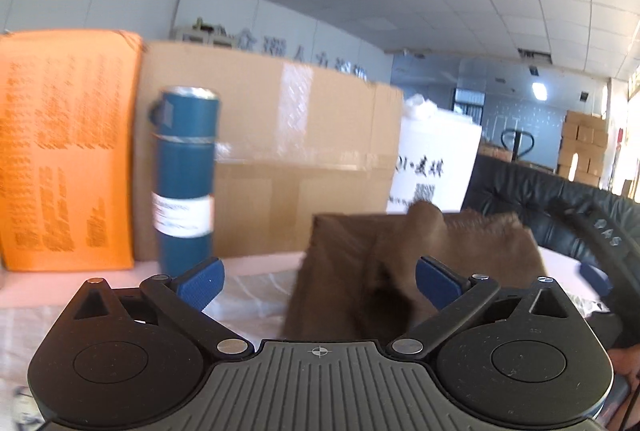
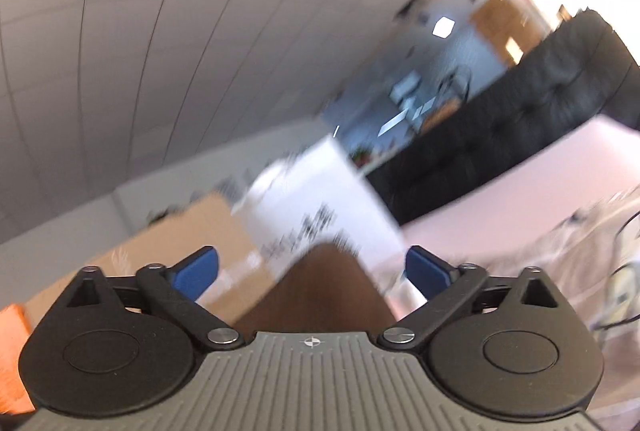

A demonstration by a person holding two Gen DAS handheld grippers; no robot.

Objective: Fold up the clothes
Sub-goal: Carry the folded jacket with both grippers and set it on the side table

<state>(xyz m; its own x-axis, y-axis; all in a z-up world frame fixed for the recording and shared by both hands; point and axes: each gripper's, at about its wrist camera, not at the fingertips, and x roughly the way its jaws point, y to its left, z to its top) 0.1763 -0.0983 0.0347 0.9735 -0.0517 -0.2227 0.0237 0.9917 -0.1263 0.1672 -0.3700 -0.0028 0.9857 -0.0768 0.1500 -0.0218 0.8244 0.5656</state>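
Note:
A brown garment [image 1: 404, 259] lies bunched on the pale table, partly folded, with one corner sticking up. My left gripper [image 1: 318, 281] is open wide, its blue pads apart on either side of the near edge of the cloth and not pressing it. In the right wrist view the same brown cloth [image 2: 320, 291] fills the gap between the pads of my right gripper [image 2: 312, 271], which also stands wide open and tilted upward toward the ceiling. Both views are blurred.
A blue cylindrical flask [image 1: 186, 179] stands left of the cloth. Behind it are an orange printed bag [image 1: 68, 151], a large cardboard box [image 1: 288, 151] and a white bag with black lettering [image 1: 436, 159]. A black padded chair [image 1: 560, 207] is at the right. Clear plastic wrap [image 2: 580, 251] lies on the table.

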